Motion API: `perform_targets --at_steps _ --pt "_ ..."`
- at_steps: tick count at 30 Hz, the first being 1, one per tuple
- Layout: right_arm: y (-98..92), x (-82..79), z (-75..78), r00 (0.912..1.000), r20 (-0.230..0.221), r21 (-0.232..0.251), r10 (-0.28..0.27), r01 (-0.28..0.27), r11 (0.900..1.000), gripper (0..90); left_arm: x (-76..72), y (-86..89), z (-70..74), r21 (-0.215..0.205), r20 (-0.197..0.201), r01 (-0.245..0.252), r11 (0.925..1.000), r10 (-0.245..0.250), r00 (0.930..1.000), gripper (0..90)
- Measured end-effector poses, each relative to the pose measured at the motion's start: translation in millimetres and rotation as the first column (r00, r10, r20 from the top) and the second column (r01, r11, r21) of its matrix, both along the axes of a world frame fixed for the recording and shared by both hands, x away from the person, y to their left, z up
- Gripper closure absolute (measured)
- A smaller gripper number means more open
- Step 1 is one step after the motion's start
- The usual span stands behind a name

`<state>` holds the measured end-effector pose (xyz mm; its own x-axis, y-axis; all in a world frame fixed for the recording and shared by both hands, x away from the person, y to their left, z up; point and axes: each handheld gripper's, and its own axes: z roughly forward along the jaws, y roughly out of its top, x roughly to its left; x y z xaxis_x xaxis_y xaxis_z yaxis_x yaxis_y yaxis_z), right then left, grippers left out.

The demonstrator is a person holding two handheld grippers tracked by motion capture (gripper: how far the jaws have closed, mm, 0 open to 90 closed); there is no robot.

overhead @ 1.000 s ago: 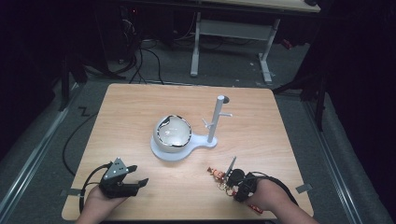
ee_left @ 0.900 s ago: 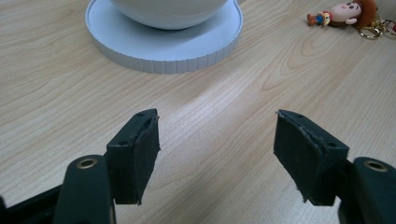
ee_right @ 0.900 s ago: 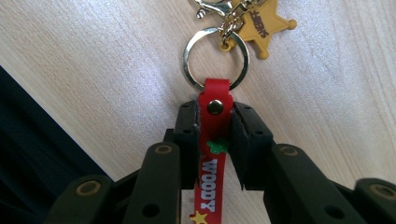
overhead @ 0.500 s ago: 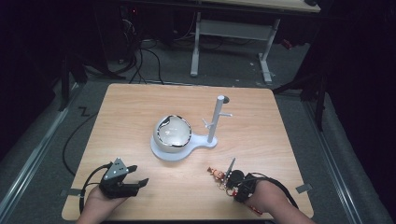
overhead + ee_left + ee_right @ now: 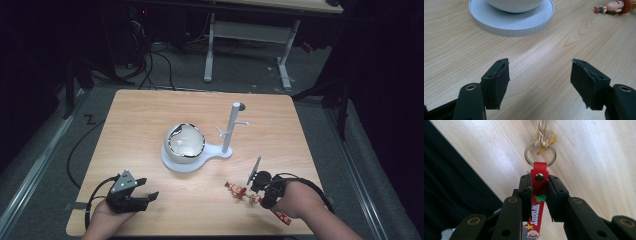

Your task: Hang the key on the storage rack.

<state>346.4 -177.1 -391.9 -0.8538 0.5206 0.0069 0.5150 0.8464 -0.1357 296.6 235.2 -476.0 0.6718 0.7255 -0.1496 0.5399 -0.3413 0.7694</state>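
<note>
On my screen the wooden worktop (image 5: 150, 115) lies under the high camera, and I see both of my claws near its front edge. The left claw (image 5: 142, 198) rests low at the front left corner, and in the left gripper view its two black jaws stand wide apart with only bare wood between them; nothing is held there. Ahead of it, in the same view, I see the ribbed edge of the white stand base (image 5: 511, 23) with a white bowl (image 5: 514, 3) sitting on it. From above, this bowl (image 5: 186, 142) is in the middle of the worktop on the round part of the base, and a thin white post (image 5: 231, 127) with small pegs rises upright from the narrow end of the base, just beside the bowl on its right. The right claw (image 5: 539, 191) is at the front right, and its jaws are closed narrow on a red strap (image 5: 537, 202) with the word WOODY printed on it. A metal key ring (image 5: 540, 155) hangs from the riveted end of the strap, beyond the jaw tips. A small cowboy figure (image 5: 235, 188) lies on the wood just beside the right claw, toward the left; its chain is too small to follow.
</note>
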Motion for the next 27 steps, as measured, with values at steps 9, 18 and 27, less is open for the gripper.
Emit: perform_targets --at_steps 9,18,27 --pt "2.7 18.9 53.3 0.9995 0.031 -0.030 -0.010 0.011 0.999 74.6 0.9 -0.3 -0.9 -0.002 0.004 0.001 1.0000 -0.001 1.0000 31.9" --pt "0.6 40.8 97.1 0.9922 0.100 -0.016 -0.075 0.077 0.997 74.6 0.8 0.9 1.3 -0.007 0.008 -0.001 1.0000 0.002 1.0000 32.0" --pt "0.3 60.8 134.3 0.9825 0.161 0.002 -0.094 0.095 0.995 74.5 1.0 -1.4 0.1 0.002 0.005 0.005 1.0000 -0.005 1.0000 32.0"
